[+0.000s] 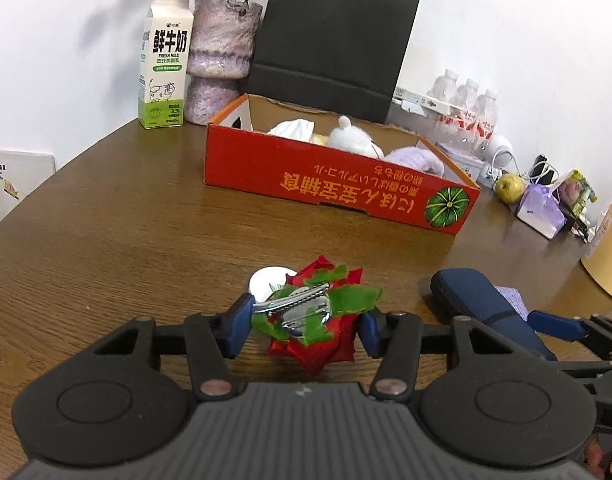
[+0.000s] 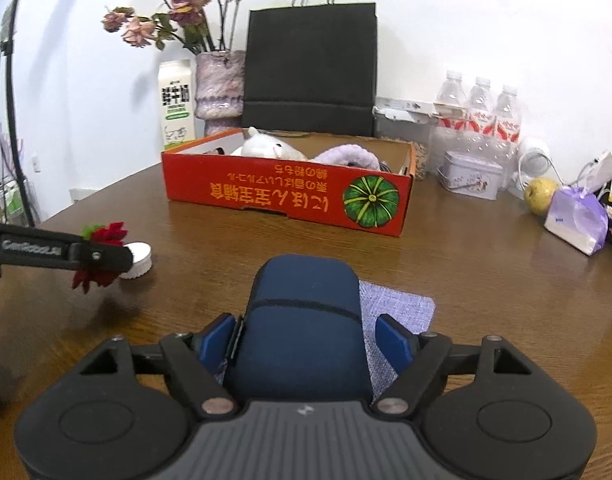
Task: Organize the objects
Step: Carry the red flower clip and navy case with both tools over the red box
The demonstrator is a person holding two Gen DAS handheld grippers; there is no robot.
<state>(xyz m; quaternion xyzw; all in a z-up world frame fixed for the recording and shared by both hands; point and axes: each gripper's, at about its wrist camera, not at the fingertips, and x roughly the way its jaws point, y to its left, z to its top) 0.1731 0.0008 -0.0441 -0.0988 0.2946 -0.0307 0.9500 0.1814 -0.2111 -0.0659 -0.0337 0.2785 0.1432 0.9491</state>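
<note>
Red fabric flower clip [image 1: 312, 312] sits pinched in the left gripper [image 1: 306, 326], the red box [image 1: 338, 184] far ahead, while the right gripper [image 2: 306, 340] straddles a navy case [image 2: 301, 320], jaws spread.

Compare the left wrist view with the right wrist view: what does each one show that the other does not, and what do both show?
Only the left wrist view shows the metal clip on the back of the red flower and a white tissue inside the box.

Only the right wrist view shows the dried blossoms above the vase, the small tin, and the lilac cloth spread under the blue case.

Both show the red box, black bag, milk carton, apple, water bottles and white lid.
</note>
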